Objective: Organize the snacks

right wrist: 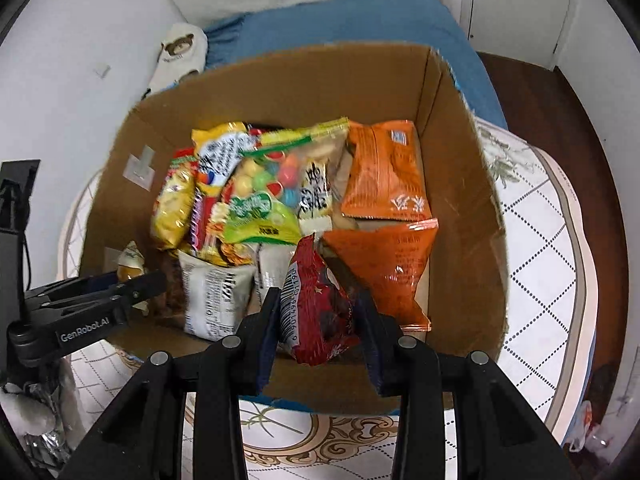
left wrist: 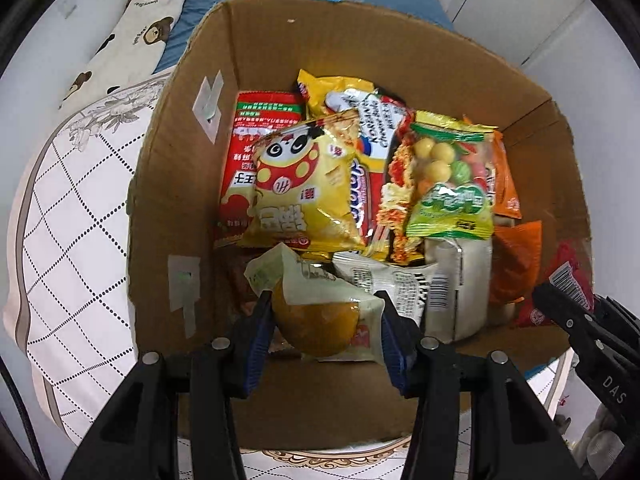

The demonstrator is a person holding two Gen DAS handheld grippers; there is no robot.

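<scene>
An open cardboard box (left wrist: 184, 168) (right wrist: 460, 184) on a bed holds several snack packs: a yellow chip bag (left wrist: 308, 184), a green candy bag (left wrist: 452, 184) (right wrist: 264, 208), orange bags (right wrist: 384, 184), white packets (left wrist: 404, 288) (right wrist: 212, 296). My left gripper (left wrist: 326, 312) is shut on a pale green packet with a yellow cake (left wrist: 320, 320), held over the box's near left part. My right gripper (right wrist: 318, 312) is shut on a red snack packet (right wrist: 316, 308) over the box's near edge. Each gripper shows in the other view: right (left wrist: 576, 320), left (right wrist: 132, 284).
The box stands on a white quilted mattress (left wrist: 68, 248) (right wrist: 552, 248). A bear-print pillow (left wrist: 132, 36) and a blue blanket (right wrist: 344, 24) lie behind it. White walls surround; dark wooden floor (right wrist: 556, 112) is to the right.
</scene>
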